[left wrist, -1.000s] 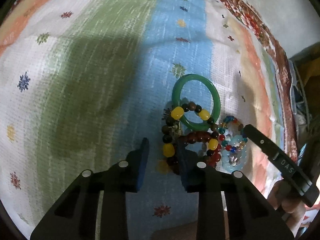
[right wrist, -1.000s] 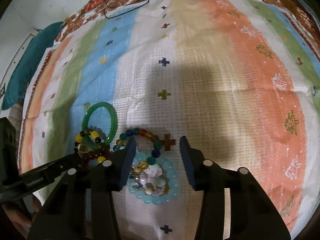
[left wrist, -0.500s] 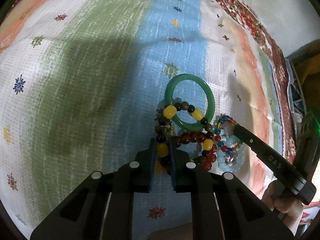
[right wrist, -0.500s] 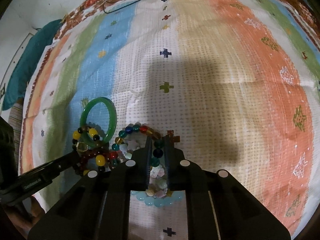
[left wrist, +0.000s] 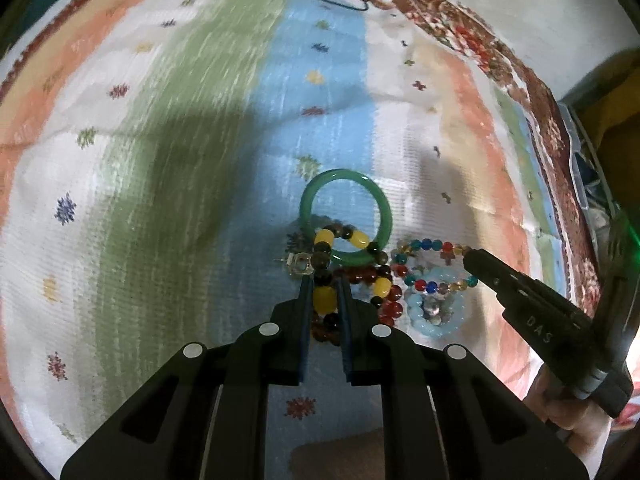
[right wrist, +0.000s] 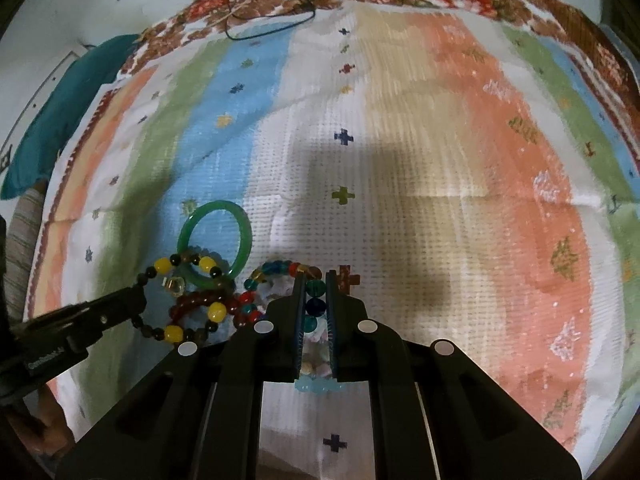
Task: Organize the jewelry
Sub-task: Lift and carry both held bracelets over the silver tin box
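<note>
Each hand-held gripper pinches one strand to untangle the pile: the left hand-held gripper clamps the yellow-and-dark bead bracelet, the right hand-held gripper clamps the multicolored bead bracelet; the green bangle lies just beyond.

Striped cloth lies open ahead; tangled bracelets crowd the near side.

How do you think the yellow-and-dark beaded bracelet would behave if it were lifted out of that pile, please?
Probably floppy: the yellow-and-dark beaded bracelet is a loose strand already bending over the green bangle. It may well snag, since it crosses the dark red bead bracelet. The left gripper pinches one round bead, which could slip.
</note>
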A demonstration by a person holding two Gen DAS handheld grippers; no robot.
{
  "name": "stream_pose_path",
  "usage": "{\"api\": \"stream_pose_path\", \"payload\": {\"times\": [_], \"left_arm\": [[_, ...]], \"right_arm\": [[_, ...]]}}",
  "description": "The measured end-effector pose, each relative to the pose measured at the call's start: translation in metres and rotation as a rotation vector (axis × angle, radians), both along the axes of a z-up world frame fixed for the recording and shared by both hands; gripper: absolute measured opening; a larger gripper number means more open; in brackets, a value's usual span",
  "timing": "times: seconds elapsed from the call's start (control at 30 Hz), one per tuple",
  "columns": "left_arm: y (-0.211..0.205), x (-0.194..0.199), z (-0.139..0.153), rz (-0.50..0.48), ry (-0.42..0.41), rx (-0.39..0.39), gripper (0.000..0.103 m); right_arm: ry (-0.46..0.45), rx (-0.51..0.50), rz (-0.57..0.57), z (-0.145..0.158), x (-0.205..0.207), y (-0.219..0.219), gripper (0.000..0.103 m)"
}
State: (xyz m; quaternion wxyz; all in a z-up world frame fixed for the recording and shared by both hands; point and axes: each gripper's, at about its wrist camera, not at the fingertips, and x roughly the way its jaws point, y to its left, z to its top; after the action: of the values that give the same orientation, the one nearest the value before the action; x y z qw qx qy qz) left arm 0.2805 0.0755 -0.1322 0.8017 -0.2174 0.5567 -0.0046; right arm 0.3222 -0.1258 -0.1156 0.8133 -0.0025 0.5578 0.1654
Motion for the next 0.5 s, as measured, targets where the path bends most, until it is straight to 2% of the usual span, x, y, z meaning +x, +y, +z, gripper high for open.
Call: {"api": "stream_pose_path", "payload": {"times": [0.1, 0.2, 0.43, 0.5], "left_arm": [[-0.006, -0.001, 0.008, -0.019, -0.013, 0.051, 0.012], [-0.008, -0.002, 0.013, -0.026, -0.022, 0.060, 0.012], [-0.020, -0.007, 0.033, -0.055, -0.070, 0.140, 0.012], [-0.025, -0.008, 0.040, -0.077, -0.087, 0.185, 0.012]], "right_arm": [[-0.023, -0.029, 0.017, 0.007, -0.008, 0.002, 0.011], [-0.045, -0.052, 0.026, 0.012, -0.014, 0.000, 0.011], [-0.092, -0.067, 0.028, 0.032, -0.027, -0.012, 0.011], [-0.105, -0.070, 0.027, 0.038, -0.031, -0.014, 0.011]]}}
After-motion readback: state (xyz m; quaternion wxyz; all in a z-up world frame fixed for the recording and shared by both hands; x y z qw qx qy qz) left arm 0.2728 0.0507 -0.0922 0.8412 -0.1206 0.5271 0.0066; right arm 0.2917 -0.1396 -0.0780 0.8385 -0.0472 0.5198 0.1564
